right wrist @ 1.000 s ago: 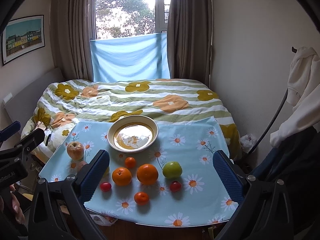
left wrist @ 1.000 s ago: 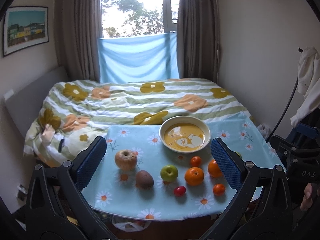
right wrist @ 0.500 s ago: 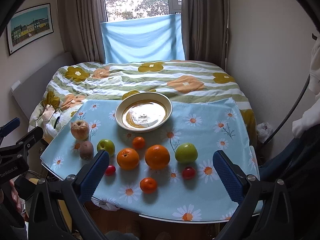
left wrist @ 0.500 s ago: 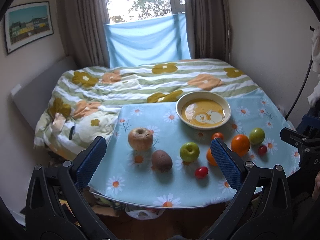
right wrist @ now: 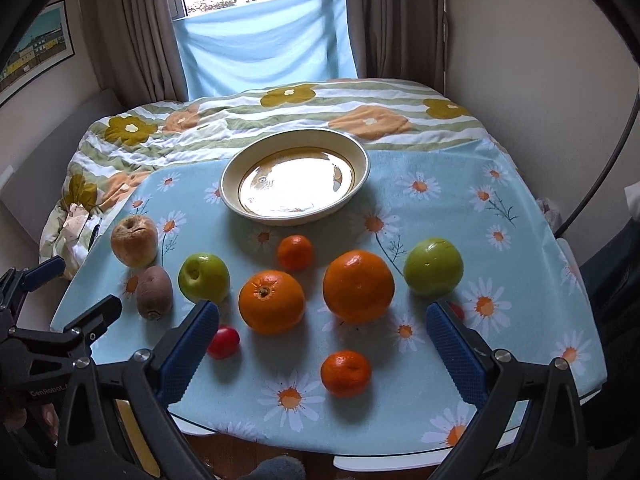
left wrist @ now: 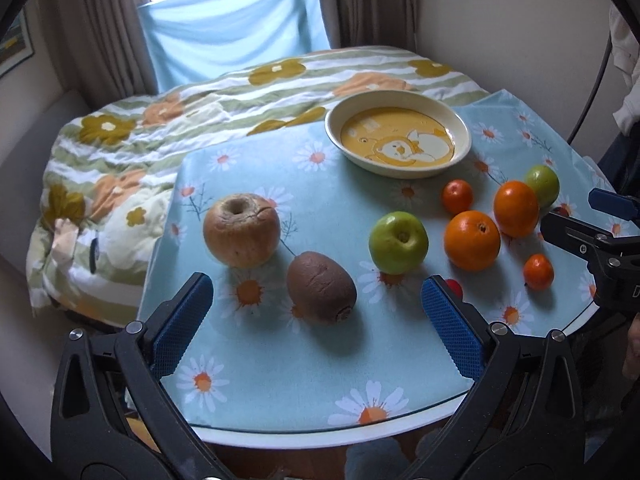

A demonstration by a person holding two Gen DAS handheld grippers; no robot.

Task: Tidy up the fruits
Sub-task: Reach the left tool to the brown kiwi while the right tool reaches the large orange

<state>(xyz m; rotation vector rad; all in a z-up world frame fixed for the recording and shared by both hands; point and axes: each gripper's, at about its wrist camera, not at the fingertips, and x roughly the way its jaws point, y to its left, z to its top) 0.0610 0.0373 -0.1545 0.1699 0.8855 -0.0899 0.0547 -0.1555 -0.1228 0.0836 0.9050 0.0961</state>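
Step in hand: the approach; nothing is picked up yet, and all the fruit lies loose on the daisy tablecloth (right wrist: 500, 184).
Left gripper (left wrist: 318, 320): jaws spread wide and empty, low over the near edge, the kiwi (left wrist: 321, 293) just ahead between the pads.
Right gripper (right wrist: 322, 344): also gaping and empty, with a small mandarin (right wrist: 345, 373) between its pads.
Bowl (right wrist: 296, 176): empty, at the far side of the cloth by the quilt (right wrist: 280, 108); likely the place for the fruit, though the task does not say so.
Fruit, left side: wrinkled brown apple (left wrist: 241, 229) beside the kiwi; a green apple (left wrist: 398, 242) further right.
Fruit, middle: two large oranges (right wrist: 272, 302), (right wrist: 358, 286), a second mandarin (right wrist: 295, 252) nearer the bowl, a second green apple (right wrist: 433, 267).
Small red fruits: one (right wrist: 223, 342) by the right gripper's left pad, perhaps a cherry tomato; another is mostly hidden behind the right pad.
Next move: judged from the line-up, lower the left gripper around the kiwi and close gently, since it is egg-shaped and may roll.
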